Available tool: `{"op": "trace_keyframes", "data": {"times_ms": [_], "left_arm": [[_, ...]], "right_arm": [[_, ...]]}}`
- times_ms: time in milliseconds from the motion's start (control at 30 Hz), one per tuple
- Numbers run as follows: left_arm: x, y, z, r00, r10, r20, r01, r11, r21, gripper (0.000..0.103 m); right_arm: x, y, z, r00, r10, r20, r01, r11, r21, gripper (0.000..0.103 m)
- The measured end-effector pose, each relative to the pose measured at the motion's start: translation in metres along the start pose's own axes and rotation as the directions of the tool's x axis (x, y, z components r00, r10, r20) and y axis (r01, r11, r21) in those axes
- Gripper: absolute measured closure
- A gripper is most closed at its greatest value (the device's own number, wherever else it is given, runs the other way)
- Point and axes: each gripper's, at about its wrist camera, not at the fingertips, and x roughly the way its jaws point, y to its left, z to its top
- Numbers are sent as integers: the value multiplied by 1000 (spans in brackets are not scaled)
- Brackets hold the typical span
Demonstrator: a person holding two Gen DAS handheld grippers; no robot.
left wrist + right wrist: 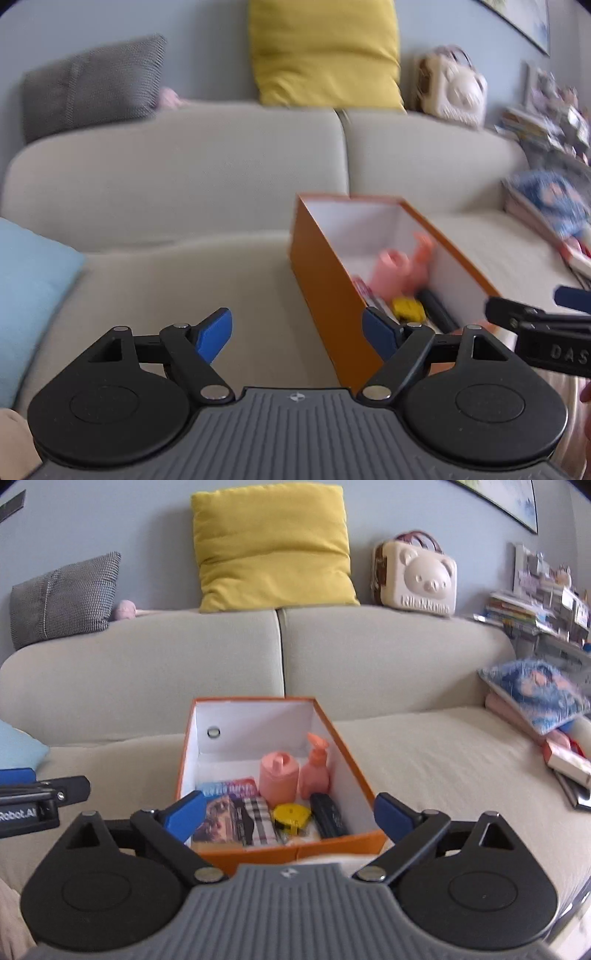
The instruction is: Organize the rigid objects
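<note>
- On the side of the right gripper point(290, 819), where it juts in at the right edge of the left wrist view, we read the raised letters "DAS"; the rest runs off the frame. On the left gripper point(297, 334), seen at the left edge of the right wrist view, we read "Robot.AI", with its start cut off.
- The cream bear-face case point(415, 572) on the sofa point(147, 672) back carries embossed lettering along its bottom edge, too soft for us to spell out.
- Both pairs of jaws are released, spread wide with nothing between the blue pads point(186, 814).
- The orange box point(295, 849) sits on the sofa seat straight ahead of the right jaws, its near wall just beyond the pads. Its long axis runs away from us toward the backrest, open side up.
- For the left jaws the same box lies ahead and to the right, its near corner behind the right pad; its long axis slants away to the upper left.
- Inside the box, ahead of the right jaws: a pink round container point(279, 777) and a pink pump bottle point(316, 771) upright side by side, a yellow tape measure point(291, 816) and a dark case point(328, 814) nearer us, and printed booklets point(229, 812) flat on the left.
- The booklet covers are blurred; we cannot read their print. The left pad hides their near left corner.
- The left wrist view is smeared, so the box contents show there only as coloured blobs.
- Books and a blue patterned packet point(535, 692) at far right are cut by the frame.
</note>
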Motion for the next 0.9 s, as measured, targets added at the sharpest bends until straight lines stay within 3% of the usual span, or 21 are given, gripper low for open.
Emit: {"op": "trace_keyframes", "data": {"times_ms": [333, 900], "left_arm": [[18, -7, -15, 996, 53, -68, -54, 999, -4, 9], [12, -7, -14, 997, 49, -56, -47, 998, 33, 9]], "right_arm": [[23, -15, -17, 994, 7, -106, -2, 999, 50, 6], [27, -20, -19, 994, 24, -108, -18, 998, 63, 6]]}}
